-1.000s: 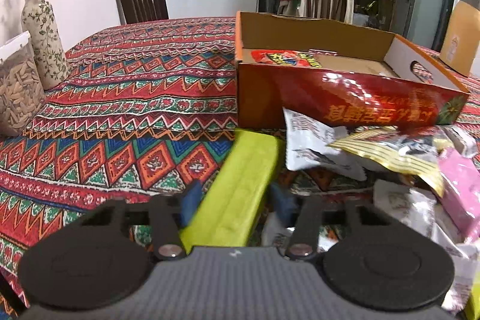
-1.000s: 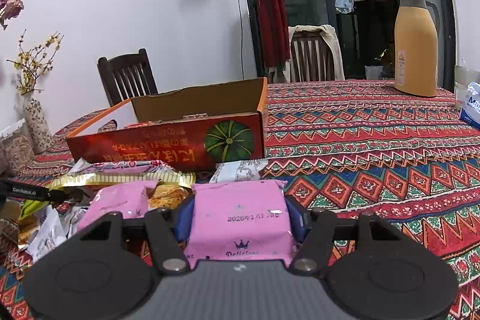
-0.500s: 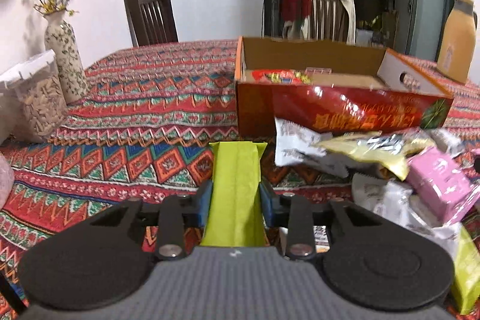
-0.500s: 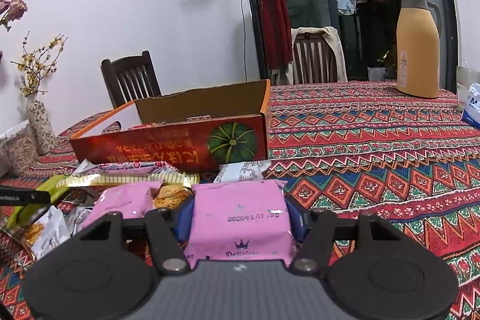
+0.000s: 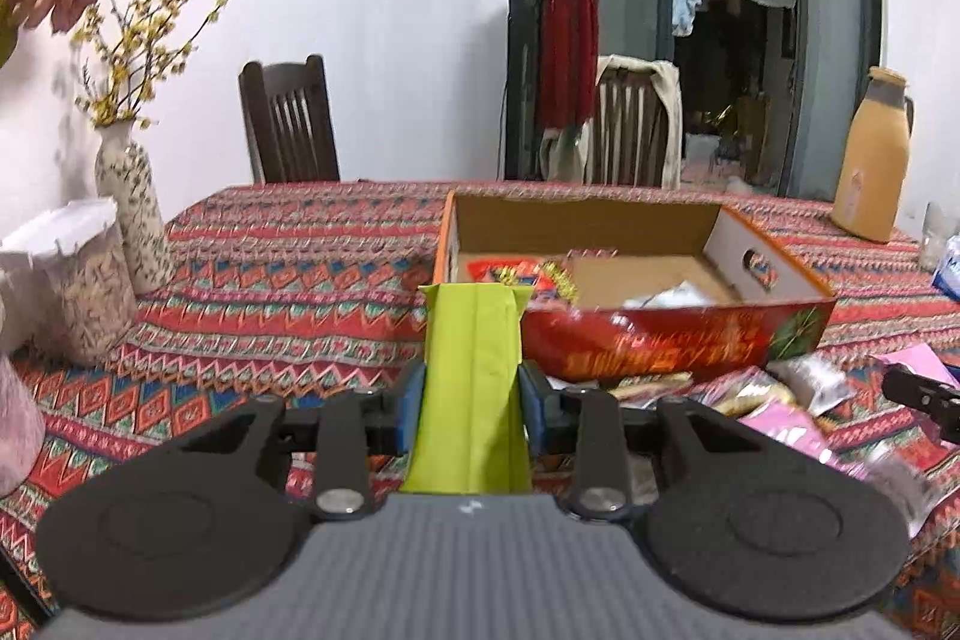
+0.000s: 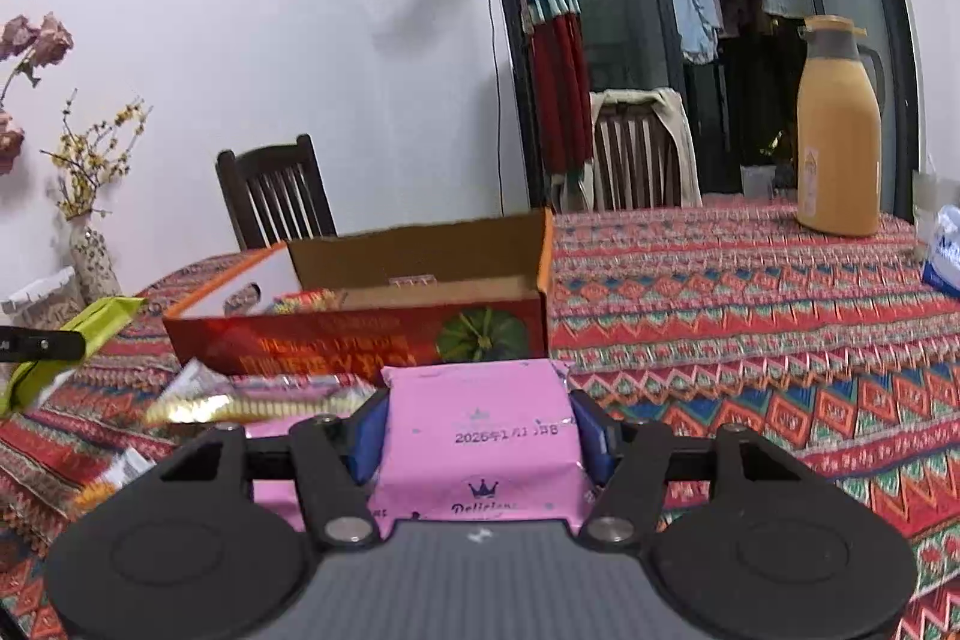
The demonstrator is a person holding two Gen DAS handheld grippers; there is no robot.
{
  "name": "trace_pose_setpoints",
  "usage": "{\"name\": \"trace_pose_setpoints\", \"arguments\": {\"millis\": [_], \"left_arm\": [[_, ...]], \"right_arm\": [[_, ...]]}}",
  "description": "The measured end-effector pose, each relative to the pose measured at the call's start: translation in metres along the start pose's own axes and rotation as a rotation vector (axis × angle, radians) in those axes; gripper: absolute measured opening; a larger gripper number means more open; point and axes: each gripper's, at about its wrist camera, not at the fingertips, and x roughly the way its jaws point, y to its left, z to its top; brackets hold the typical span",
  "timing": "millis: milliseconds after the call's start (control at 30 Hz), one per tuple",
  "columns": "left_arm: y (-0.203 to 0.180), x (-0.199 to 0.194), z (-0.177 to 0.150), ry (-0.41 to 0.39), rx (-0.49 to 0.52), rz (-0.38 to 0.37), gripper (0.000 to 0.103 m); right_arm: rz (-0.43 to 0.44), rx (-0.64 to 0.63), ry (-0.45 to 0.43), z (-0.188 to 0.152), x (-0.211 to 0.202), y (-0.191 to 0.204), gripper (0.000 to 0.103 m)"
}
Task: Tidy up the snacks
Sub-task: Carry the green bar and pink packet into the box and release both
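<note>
My left gripper [image 5: 471, 409] is shut on a lime-green snack packet [image 5: 473, 376], lifted above the patterned tablecloth and in line with the near left corner of the open cardboard box [image 5: 678, 340]. The box holds a red-and-yellow packet [image 5: 516, 274] and a pale one. My right gripper [image 6: 480, 436] is shut on a pink packet [image 6: 480, 430] in front of the same box [image 6: 360, 334]. Loose snack packets [image 5: 750, 394] lie on the cloth before the box. The green packet [image 6: 72, 334] and the left gripper's finger show at the left edge of the right wrist view.
A flowered vase [image 5: 129, 214] and a jar with a white lid [image 5: 78, 280] stand at the left. A tan thermos jug [image 6: 837, 130] and a blue-and-white pack [image 6: 945, 250] sit at the far right. Two wooden chairs [image 5: 288, 118] stand behind the table.
My left gripper closed on the green packet and lifted it off the cloth toward the box. My right gripper kept its hold on the pink packet and rose slightly.
</note>
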Motion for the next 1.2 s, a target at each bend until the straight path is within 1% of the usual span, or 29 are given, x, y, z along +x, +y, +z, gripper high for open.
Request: {"name": "trace_pose_setpoints", "arguments": {"millis": [333, 567, 933, 1100, 1200], "left_arm": [[-0.018, 0.004, 0.035, -0.067, 0.001, -0.044, 0.034], [-0.032, 0.021, 0.057, -0.09, -0.019, -0.065, 0.034], [-0.042, 0.07, 0.086, -0.079, -0.068, -0.065, 0.034], [-0.047, 0.103, 0.099, -0.064, -0.095, -0.048, 0.034], [-0.048, 0.123, 0.103, -0.057, -0.104, -0.042, 0.034]], "right_arm": [[0.016, -0.019, -0.066, 0.04, 0.007, 0.012, 0.061], [0.028, -0.023, -0.088, 0.067, 0.03, 0.022, 0.061], [0.03, -0.045, -0.079, 0.101, 0.09, 0.039, 0.061], [0.02, -0.033, -0.053, 0.108, 0.127, 0.039, 0.061], [0.017, -0.032, -0.031, 0.104, 0.145, 0.037, 0.061]]}}
